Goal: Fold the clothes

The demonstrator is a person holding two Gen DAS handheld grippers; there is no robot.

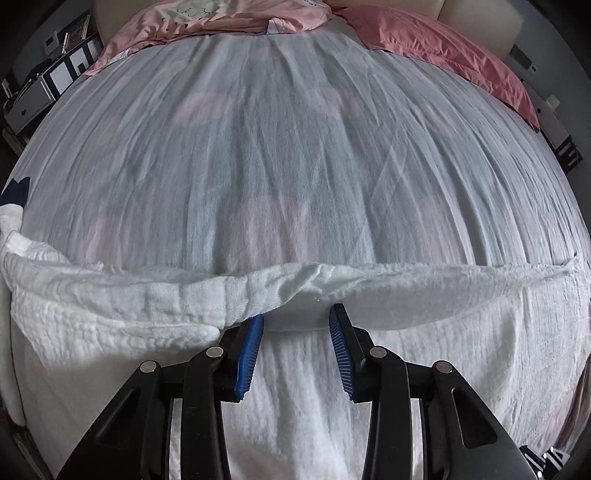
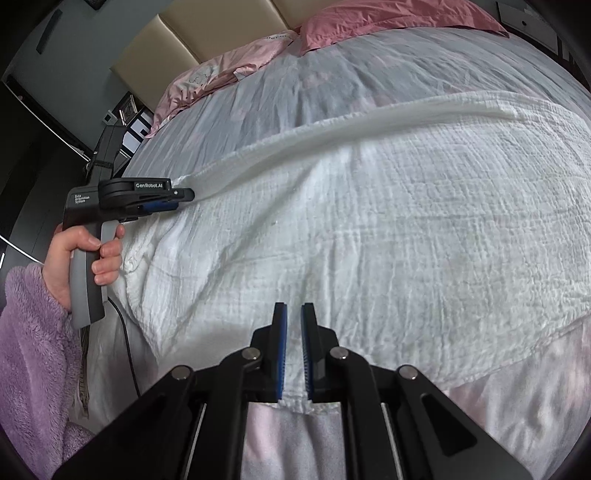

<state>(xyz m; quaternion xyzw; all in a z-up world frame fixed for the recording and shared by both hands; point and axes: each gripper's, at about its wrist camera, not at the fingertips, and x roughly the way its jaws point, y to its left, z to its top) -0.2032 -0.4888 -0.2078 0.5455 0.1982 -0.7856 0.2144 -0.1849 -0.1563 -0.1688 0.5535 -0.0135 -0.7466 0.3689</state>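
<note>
A white crinkled cloth lies spread on the bed. In the left wrist view its far edge runs across the frame as a raised fold. My left gripper is open, its blue pads just under that folded edge; the left pad tip touches the fabric. It also shows in the right wrist view at the cloth's left corner, held by a hand. My right gripper has its blue pads close together over the cloth's near hem, with a narrow gap and cloth showing between them.
A pale sheer bedspread covers the bed. Pink pillows lie at the head, by a beige headboard. Dark shelves with boxes stand left of the bed. A purple fleece sleeve is at lower left.
</note>
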